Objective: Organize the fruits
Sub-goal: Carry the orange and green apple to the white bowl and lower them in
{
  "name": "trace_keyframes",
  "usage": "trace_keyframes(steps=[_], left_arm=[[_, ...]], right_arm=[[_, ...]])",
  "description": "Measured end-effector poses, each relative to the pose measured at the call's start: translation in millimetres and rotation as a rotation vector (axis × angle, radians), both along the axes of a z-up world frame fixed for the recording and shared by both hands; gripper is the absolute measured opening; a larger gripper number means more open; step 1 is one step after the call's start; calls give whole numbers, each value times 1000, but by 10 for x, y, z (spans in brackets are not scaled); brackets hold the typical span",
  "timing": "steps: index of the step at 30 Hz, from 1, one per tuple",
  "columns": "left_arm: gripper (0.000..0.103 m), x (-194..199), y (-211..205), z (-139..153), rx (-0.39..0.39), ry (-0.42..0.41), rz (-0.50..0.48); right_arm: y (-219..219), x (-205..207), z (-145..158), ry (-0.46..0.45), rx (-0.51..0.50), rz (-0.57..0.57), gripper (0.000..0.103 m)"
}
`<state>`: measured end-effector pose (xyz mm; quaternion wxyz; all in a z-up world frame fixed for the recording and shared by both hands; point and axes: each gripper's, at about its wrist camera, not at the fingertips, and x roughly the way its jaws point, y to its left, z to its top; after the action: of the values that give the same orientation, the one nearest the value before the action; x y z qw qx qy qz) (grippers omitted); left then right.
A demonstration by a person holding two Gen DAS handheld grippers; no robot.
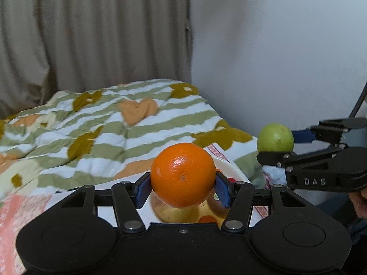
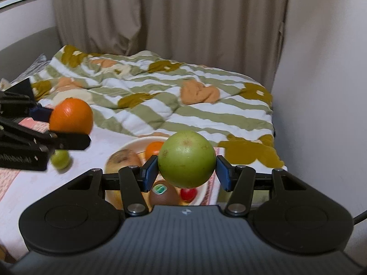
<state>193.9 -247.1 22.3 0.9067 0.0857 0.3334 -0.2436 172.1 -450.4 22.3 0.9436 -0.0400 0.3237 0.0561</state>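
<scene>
My left gripper is shut on an orange, held in the air above a white bowl. My right gripper is shut on a green apple, also above that white bowl. In the bowl lie a brownish pear, a small orange fruit, a kiwi with a sticker and a small red fruit. From the right wrist view the orange in the left gripper shows at the left. The left wrist view shows the green apple at the right.
A small green fruit lies on the white sheet left of the bowl. A striped quilt covers the bed behind. Curtains hang at the back, and a white wall stands at the right.
</scene>
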Motion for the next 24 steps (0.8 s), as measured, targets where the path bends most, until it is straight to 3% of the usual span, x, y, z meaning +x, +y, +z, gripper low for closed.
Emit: trace_keyframes(steps=[9, 21, 24], left_arm=[[62, 382, -513, -437, 73, 31, -91], [62, 655, -888, -906, 185, 73, -98], [63, 680, -886, -930, 174, 89, -83]], right_arm=[[-321, 348, -204, 43, 29, -65, 69], [-618, 703, -417, 96, 49, -44, 69], [-644, 752, -441, 100, 55, -40, 69]])
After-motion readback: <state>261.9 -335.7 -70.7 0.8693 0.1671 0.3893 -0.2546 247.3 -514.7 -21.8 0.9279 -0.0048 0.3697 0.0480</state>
